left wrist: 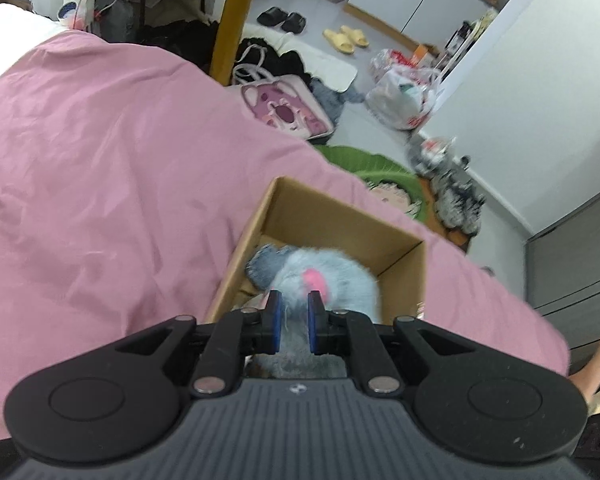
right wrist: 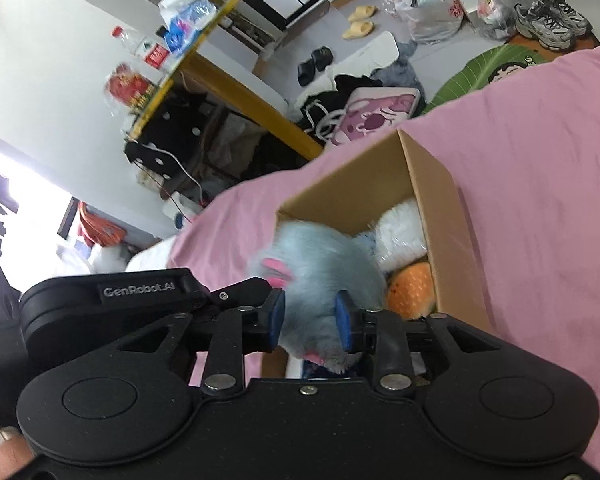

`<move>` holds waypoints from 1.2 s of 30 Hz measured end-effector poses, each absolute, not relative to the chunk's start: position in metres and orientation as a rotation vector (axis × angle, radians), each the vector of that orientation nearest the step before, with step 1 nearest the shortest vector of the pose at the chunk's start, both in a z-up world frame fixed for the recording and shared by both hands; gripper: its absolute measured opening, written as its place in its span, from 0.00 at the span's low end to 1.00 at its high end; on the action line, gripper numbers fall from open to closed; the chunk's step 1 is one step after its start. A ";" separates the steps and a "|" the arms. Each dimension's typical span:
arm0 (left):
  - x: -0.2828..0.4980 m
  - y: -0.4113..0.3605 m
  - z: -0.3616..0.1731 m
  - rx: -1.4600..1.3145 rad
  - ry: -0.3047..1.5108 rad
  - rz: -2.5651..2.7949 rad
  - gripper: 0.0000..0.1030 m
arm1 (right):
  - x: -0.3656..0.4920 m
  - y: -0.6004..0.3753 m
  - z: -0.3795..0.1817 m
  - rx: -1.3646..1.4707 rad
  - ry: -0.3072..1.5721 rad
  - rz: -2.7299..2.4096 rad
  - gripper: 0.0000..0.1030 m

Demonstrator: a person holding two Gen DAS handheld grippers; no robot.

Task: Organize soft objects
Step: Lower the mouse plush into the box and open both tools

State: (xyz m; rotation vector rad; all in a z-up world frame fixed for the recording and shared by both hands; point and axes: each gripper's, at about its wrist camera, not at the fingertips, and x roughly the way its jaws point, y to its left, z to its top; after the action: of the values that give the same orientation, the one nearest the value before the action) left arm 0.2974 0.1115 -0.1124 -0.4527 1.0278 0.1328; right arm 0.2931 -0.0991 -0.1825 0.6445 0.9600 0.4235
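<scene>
A pale blue plush toy [left wrist: 332, 276] with pink patches hangs over the open cardboard box [left wrist: 336, 216] on the pink bed cover. My left gripper [left wrist: 294, 312] is shut on a strip of its fur. Seen from the right wrist, the same plush toy [right wrist: 324, 268] fills the gap of my right gripper [right wrist: 310, 316], whose blue pads clamp its body at the box's [right wrist: 432, 172] near end. Inside the box lie a white plush [right wrist: 400, 232] and an orange plush [right wrist: 414, 286]. The left gripper's body [right wrist: 112, 300] shows at the left of the right wrist view.
The pink cover [left wrist: 100, 168] spreads wide to the left of the box. On the floor beyond the bed lie a pink bag [left wrist: 284, 108], a green leaf-shaped mat [left wrist: 380, 168], slippers [left wrist: 346, 38], plastic bags [left wrist: 404, 96] and sneakers [right wrist: 552, 20]. A yellow-framed table [right wrist: 192, 60] stands nearby.
</scene>
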 end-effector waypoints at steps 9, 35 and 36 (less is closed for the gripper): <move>0.281 0.109 -0.086 -0.389 0.991 0.155 0.37 | 0.279 -0.116 -0.165 0.626 0.930 0.399 0.55; 0.199 0.086 -0.019 -0.239 0.932 0.198 0.85 | 0.220 -0.165 -0.085 0.417 0.779 0.426 1.00; 0.196 0.085 -0.017 -0.236 0.928 0.199 0.85 | 0.218 -0.167 -0.083 0.404 0.777 0.425 1.00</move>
State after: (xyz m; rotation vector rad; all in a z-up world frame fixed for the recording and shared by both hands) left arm 0.1958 0.0845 -0.0168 -0.2359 0.9276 0.1995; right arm 0.2176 -0.1671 -0.0832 0.4039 0.7771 0.4251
